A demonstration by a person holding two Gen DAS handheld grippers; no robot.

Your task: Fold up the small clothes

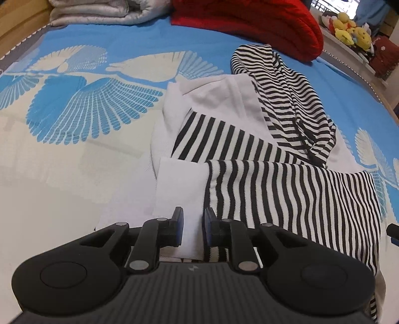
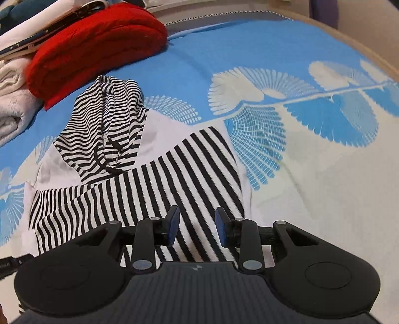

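Observation:
A small black-and-white striped hooded top with white panels (image 1: 261, 154) lies partly folded on the blue patterned bed; its striped hood (image 1: 281, 82) points away from me. It also shows in the right wrist view (image 2: 174, 169). My left gripper (image 1: 193, 219) is open, with its fingers over the garment's white cuff (image 1: 179, 187) near the hem. My right gripper (image 2: 197, 221) is open, just above the wide-striped part of the top. Neither holds cloth.
A folded red knit (image 1: 249, 22) and a grey quilt (image 1: 99, 12) lie at the bed's far end. Yellow plush toys (image 1: 351, 32) sit on a shelf beyond the bed. The bedspread (image 2: 324, 174) extends to the right.

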